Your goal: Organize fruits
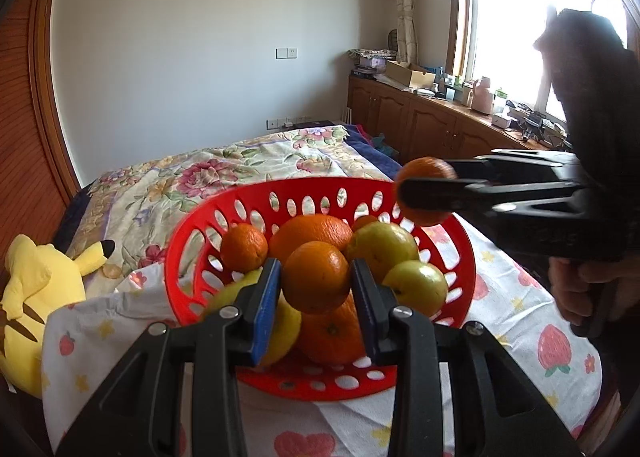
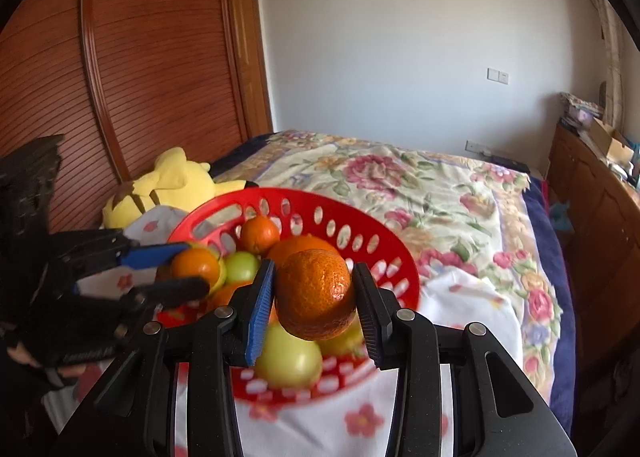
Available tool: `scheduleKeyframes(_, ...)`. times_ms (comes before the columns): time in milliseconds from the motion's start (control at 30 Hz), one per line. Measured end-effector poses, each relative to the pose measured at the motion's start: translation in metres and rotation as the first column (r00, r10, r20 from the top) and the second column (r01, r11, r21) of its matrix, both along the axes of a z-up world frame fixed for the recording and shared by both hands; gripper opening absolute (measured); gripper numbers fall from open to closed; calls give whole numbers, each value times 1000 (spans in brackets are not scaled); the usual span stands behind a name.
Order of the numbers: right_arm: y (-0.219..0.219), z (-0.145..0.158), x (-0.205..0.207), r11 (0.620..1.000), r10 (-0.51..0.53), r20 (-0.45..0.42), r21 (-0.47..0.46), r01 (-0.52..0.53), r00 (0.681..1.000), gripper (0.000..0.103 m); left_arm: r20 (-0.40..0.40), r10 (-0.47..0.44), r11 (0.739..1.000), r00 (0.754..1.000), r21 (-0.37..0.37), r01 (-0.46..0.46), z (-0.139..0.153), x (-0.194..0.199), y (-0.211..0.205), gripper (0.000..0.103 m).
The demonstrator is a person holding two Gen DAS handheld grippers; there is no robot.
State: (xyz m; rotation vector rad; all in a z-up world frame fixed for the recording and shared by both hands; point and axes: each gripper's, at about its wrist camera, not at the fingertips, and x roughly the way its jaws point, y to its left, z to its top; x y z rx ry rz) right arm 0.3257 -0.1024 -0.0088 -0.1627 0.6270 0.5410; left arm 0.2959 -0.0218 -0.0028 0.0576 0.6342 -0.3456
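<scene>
Orange fills the nearest part of both wrist views. The left gripper (image 1: 316, 289) is clamped on a small orange (image 1: 316, 283), its blue-faced pads pressing both sides of the fruit, held just above the near half of the red perforated basket (image 1: 312, 193). The right gripper (image 2: 314, 297) pinches a dimpled mandarin (image 2: 314, 293) the same way, held over the basket's right rim; from the left wrist view that mandarin (image 1: 426, 191) sits between black fingers entering from the right, with a hand (image 1: 576, 289) on the grip behind it.

Inside the basket lie more fruit: a big orange (image 1: 310, 233) at the centre, a smaller orange (image 1: 244, 247) toward the left wall, two yellow-green apples (image 1: 382, 245) on the right, another orange (image 1: 328, 333) and a yellow-green fruit (image 1: 282, 331) low at the near side.

Under the basket lies a white cloth (image 1: 500, 297) printed with strawberries and stars. Left of the basket lies a yellow plush toy (image 1: 36, 289) with black-tipped ears. Beyond the basket spreads a floral bedspread (image 1: 224, 173), and farther right of it a wooden cabinet (image 1: 432, 125) runs under a bright window (image 1: 516, 25).
</scene>
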Motion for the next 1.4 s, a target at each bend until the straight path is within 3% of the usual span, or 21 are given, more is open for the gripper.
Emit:
scheduleKeyframes(333, 13, -17, 54, 999, -12, -42, -45, 11, 999, 39, -4, 34, 999, 999, 11, -34, 8, 24, 8, 34)
scheduleKeyframes(533, 7, -31, 63, 999, -27, -70, -48, 24, 997, 40, -16, 48, 998, 999, 34, -47, 3, 35, 9, 34)
scheduleKeyframes(967, -3, -34, 55, 1000, -23, -79, -3, 23, 997, 45, -22, 73, 997, 997, 32, -73, 1, 43, 11, 42)
scheduleKeyframes(1400, -2, -24, 0, 999, -32, -43, 21, 33, 999, 45, 3, 93, 995, 996, 22, -93, 3, -1, 13, 50)
